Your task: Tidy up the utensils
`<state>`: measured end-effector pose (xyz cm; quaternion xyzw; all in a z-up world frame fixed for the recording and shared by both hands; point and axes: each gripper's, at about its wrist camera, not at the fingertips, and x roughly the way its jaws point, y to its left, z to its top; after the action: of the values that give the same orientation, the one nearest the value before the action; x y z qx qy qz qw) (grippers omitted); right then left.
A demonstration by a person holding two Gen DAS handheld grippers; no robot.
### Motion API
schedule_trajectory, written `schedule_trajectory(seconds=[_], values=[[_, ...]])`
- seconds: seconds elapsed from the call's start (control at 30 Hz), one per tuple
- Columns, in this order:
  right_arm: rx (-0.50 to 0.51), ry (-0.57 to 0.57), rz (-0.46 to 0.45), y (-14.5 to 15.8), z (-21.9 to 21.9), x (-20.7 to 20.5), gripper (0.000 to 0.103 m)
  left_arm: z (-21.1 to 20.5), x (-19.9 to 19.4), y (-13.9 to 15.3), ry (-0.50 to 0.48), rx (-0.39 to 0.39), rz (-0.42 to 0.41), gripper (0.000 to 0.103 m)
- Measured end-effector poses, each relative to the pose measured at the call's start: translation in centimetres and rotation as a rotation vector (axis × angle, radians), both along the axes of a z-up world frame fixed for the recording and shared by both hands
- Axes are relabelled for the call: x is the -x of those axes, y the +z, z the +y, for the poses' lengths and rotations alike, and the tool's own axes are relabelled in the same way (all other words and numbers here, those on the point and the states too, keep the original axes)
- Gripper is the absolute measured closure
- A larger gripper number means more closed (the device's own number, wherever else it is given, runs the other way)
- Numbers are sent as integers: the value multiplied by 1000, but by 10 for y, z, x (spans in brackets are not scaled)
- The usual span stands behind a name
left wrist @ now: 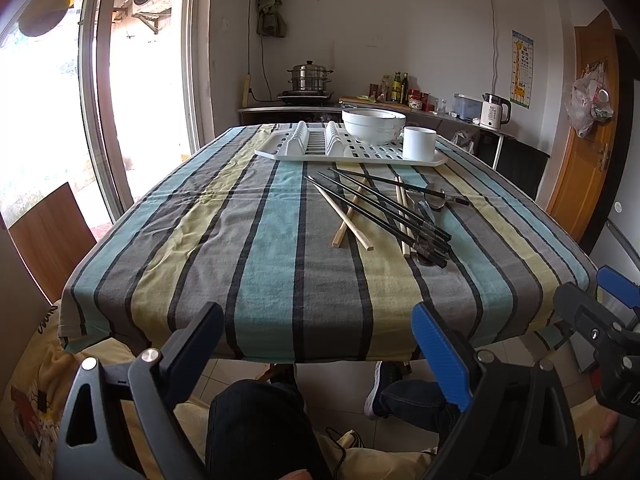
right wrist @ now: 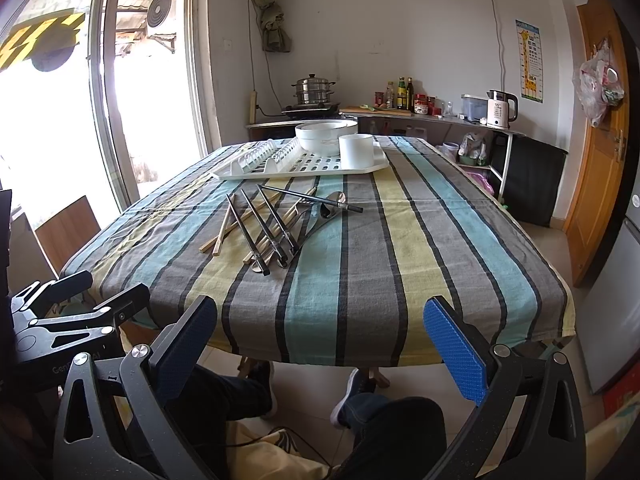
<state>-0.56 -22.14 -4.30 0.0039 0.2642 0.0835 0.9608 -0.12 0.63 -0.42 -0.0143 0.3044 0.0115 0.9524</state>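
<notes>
Left wrist view
Left tongs (left wrist: 320,344): spread wide and empty, held off the near edge of the tabletop (left wrist: 280,280), above the person's knees (left wrist: 256,420).
Right tongs (left wrist: 600,312): seen at the right edge, beside the left pair; I cannot tell their state from here.
Rack (left wrist: 352,152): white dish rack at the far end of the striped cloth; this is the landmark.
Bowls (left wrist: 374,124): white, stacked on the rack's right half.
Cup (left wrist: 419,143): white, on the rack, just right of the bowls.
Chopsticks (left wrist: 380,208): black and pale wooden ones in a loose crossed pile on the cloth, just on the near side of the rack, below its right half.
Spoons (left wrist: 434,200): metal, at the right of the pile, partly under the black sticks.

Right wrist view
Right tongs (right wrist: 320,340): spread wide and empty, off the near edge of the tabletop (right wrist: 400,280).
Left tongs (right wrist: 80,300): at the left edge, low beside the right pair.
Rack (right wrist: 300,164): far end of the cloth, bowls (right wrist: 326,136) and cup (right wrist: 356,150) on its right part.
Chopsticks (right wrist: 260,228): piled on the near side of the rack, well apart from both tongs.
Spoons (right wrist: 334,204): at the right of the pile, nearest the rack's cup corner.
</notes>
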Motion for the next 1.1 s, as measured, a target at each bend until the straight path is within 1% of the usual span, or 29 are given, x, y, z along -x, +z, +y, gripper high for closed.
schedule_trajectory(seconds=[0.9,1.1], values=[[-2,2,2,1,0,-2,0,0,0,-1,0,1,2,7],[-6,5,-3,4,1,-6,0,1,-6,-1,-20,30,11,7]])
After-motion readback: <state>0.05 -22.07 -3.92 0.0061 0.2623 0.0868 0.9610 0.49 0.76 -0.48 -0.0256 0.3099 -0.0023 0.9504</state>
